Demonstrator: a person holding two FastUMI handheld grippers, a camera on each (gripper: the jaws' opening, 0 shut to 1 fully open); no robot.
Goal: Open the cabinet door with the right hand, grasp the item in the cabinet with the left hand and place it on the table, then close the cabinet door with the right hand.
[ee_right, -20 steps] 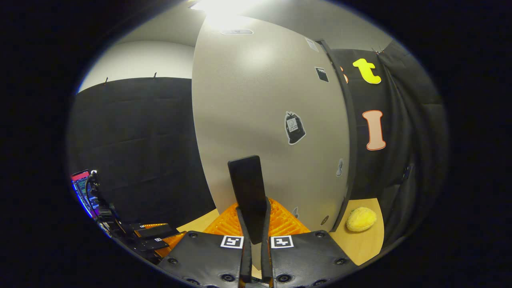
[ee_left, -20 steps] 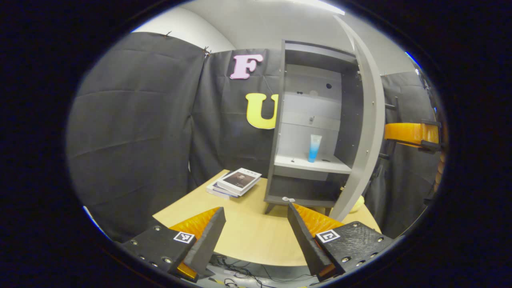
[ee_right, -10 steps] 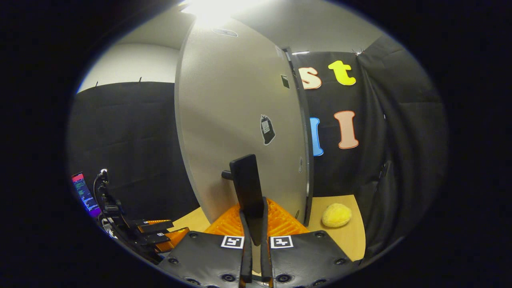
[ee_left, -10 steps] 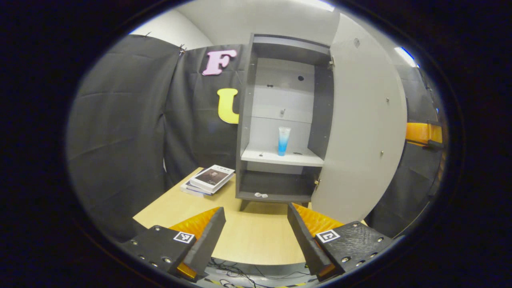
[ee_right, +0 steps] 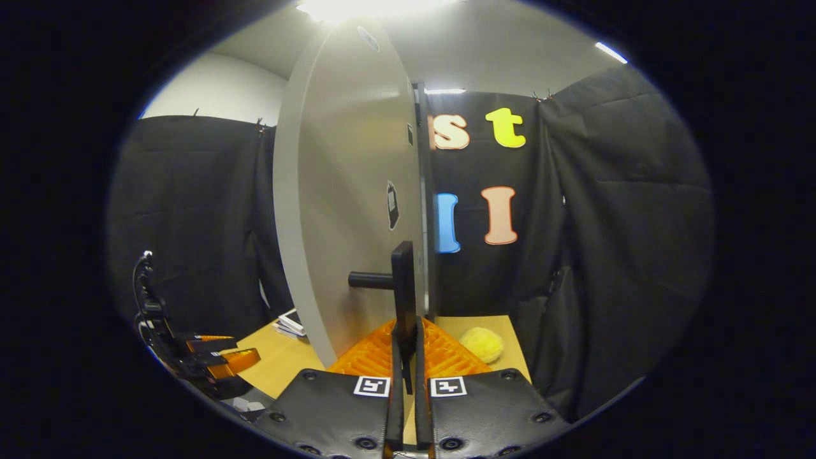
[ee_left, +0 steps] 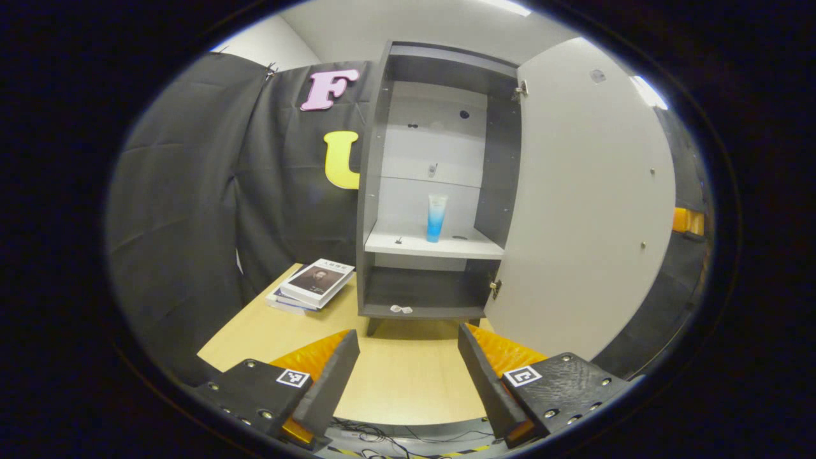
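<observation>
The grey cabinet [ee_left: 373, 191] stands on the wooden table [ee_left: 401, 376] with its door [ee_left: 586, 204] swung wide to the right. A blue and white tube [ee_left: 436, 218] stands upright on the cabinet's middle shelf [ee_left: 433, 245]. My left gripper [ee_left: 408, 376] is open above the table's near edge, well short of the cabinet. In the right gripper view the door [ee_right: 344, 210] is nearly edge-on, and my right gripper [ee_right: 406, 338] is shut on its black bar handle [ee_right: 403, 280]. The left gripper [ee_right: 210, 360] also shows low on the left there.
A stack of books [ee_left: 312, 284] lies on the table left of the cabinet. A yellow fuzzy ball [ee_right: 482, 344] sits on the table behind the door. Black cloth walls close in on all sides. Cables hang below the table's front edge [ee_left: 382, 437].
The right gripper has pulled the door further open, from half open to wide open. The left gripper has shifted so the cabinet's inside faces it squarely.
</observation>
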